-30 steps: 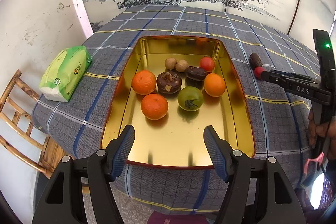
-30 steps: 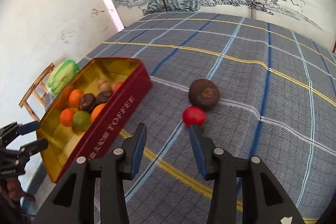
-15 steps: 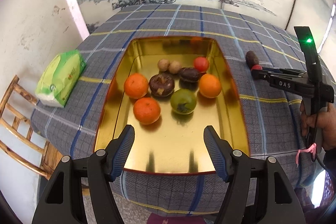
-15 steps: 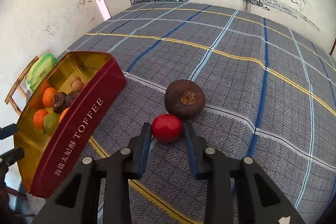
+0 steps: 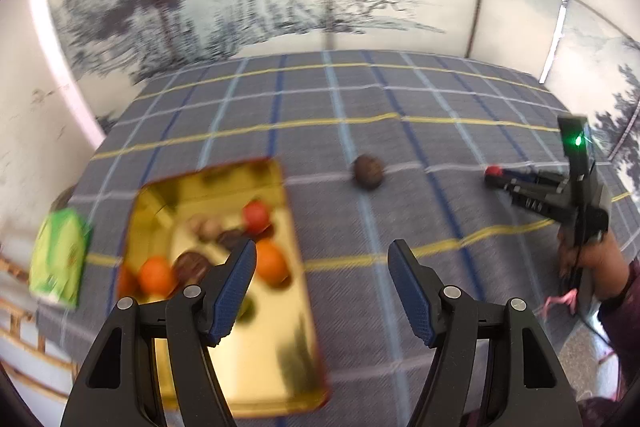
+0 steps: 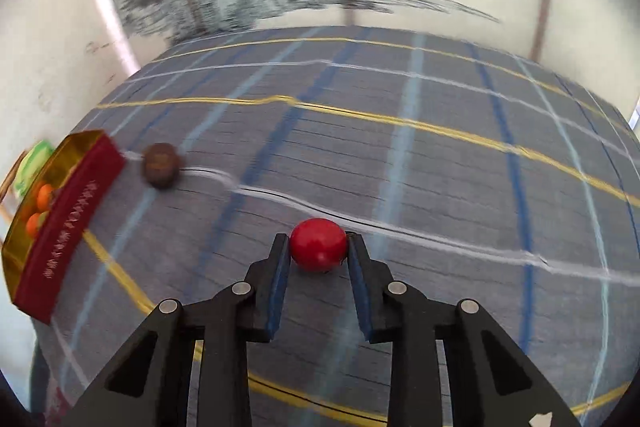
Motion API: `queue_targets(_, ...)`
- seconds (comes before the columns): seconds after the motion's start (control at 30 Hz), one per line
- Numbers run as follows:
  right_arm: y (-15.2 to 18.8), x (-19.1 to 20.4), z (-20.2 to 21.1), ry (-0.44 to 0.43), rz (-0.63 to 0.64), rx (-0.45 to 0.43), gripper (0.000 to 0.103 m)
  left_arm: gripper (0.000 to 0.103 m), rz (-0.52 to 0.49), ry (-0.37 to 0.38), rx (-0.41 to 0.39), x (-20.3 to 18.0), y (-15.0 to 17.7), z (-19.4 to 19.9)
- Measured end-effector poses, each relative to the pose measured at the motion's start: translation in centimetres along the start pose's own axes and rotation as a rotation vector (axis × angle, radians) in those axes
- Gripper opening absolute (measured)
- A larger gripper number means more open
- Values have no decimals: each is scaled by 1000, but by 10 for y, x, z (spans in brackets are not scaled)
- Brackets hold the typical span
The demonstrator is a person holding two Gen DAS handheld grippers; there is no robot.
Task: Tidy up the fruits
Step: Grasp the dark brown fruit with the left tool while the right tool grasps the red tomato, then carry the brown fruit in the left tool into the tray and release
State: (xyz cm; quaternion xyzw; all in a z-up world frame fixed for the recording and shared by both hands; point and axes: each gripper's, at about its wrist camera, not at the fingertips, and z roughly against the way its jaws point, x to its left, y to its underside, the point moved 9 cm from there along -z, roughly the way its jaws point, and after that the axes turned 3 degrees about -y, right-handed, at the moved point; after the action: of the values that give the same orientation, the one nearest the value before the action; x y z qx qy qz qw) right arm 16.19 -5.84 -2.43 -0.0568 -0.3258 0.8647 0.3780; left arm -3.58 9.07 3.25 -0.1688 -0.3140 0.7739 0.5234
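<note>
My right gripper [image 6: 319, 247] is shut on a small red fruit [image 6: 318, 244] and holds it over the plaid cloth; it also shows in the left wrist view [image 5: 496, 174], at the far right. A brown round fruit [image 6: 161, 165] lies alone on the cloth, near the red side of the tin; the left wrist view shows it mid-table [image 5: 368, 167]. The gold tin [image 5: 280, 359] holds oranges [image 5: 271, 262], a red fruit [image 5: 256, 214], dark fruits and small tan ones. My left gripper [image 5: 322, 287] is open and empty, above the tin's right rim.
A green tissue pack [image 5: 58, 259] lies at the table's left edge, left of the tin. A wooden chair [image 5: 16, 327] stands below that edge. A white wall and a painted screen stand behind the table. Both views are blurred by motion.
My right gripper has closed on the small red fruit and carried it right, away from the brown fruit. My left gripper has swung right, off the tin's middle.
</note>
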Motion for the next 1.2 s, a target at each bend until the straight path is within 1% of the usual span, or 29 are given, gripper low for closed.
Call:
queue_targets(0.1,4,-11,3,-11,-23,-13,27,69,-39,25,-1,-18,-18,-18)
queue_targets(0.2,4,-12,3,-22,-31,-14,27,69,-69,53,11,-34,-33,-41)
queue_targets(0.3,3,-13,2,-49,-56,-15,27,69,-97,60,52,-45,-43,-69)
queue_targets(0.37,3,-14,2,-66,-69,-15,27,69,-103,47,83,-49,-46,-87)
queue_targets(0.5,3,-17,2,-92,-91,-19,27,69,-86,36,128,-48,-51,-120)
queue_targets(0.67,4,-18,2,-111,-105,-21,28,69,-49,52,172,-47,-52,-148)
queue_targets(0.7,4,-19,3,-115,-107,-22,28,68,-38,61,185,-47,-51,-153)
queue_targets(0.77,4,-19,3,-122,-113,-22,28,61,-11,87,220,-48,-48,-163)
queue_targets(0.83,5,-19,3,-128,-117,-23,28,46,-2,102,252,-52,-43,-169)
queue_targets(0.9,5,-20,3,-134,-122,-23,29,36,12,111,284,-54,-36,-176)
queue_targets(0.97,5,-20,4,-136,-125,-24,29,35,52,158,280,-58,-33,-175)
queue_targets(1.03,6,-20,4,-137,-127,-24,29,34,62,172,260,-62,-32,-168)
queue_targets(1.1,6,-20,4,-136,-126,-24,29,34,80,188,232,-67,-30,-154)
queue_targets(1.2,6,-20,4,-135,-125,-23,29,34,136,222,187,-70,-28,-130)
